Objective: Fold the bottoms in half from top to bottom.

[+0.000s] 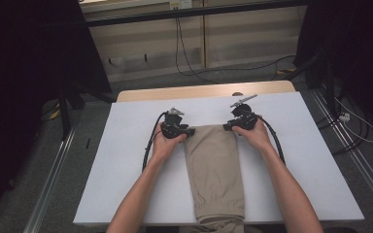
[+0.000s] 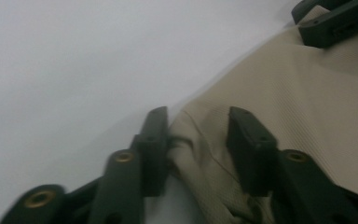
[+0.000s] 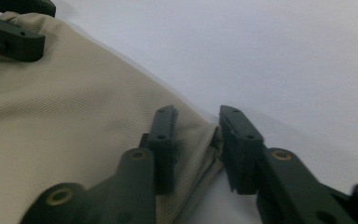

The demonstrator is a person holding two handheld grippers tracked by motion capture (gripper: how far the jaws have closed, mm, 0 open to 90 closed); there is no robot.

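Observation:
A beige garment (image 1: 213, 165), folded into a long strip like trousers, lies on the white table (image 1: 126, 160) and hangs over its front edge. My left gripper (image 1: 187, 132) sits at its far left corner and my right gripper (image 1: 227, 127) at its far right corner. In the left gripper view the corner of the garment (image 2: 307, 107) is bunched between my left gripper's (image 2: 193, 114) jaws. In the right gripper view the garment (image 3: 65, 116) has its corner folds pinched between my right gripper's (image 3: 196, 112) jaws. Each gripper view shows the other gripper at the opposite corner.
The white tabletop extends on both sides of the garment. A wooden strip (image 1: 204, 91) runs along the table's far edge. Beyond it are the floor, cables (image 1: 184, 58) and dark stands (image 1: 70, 102). Metal rails (image 1: 53, 170) run along the floor on both sides.

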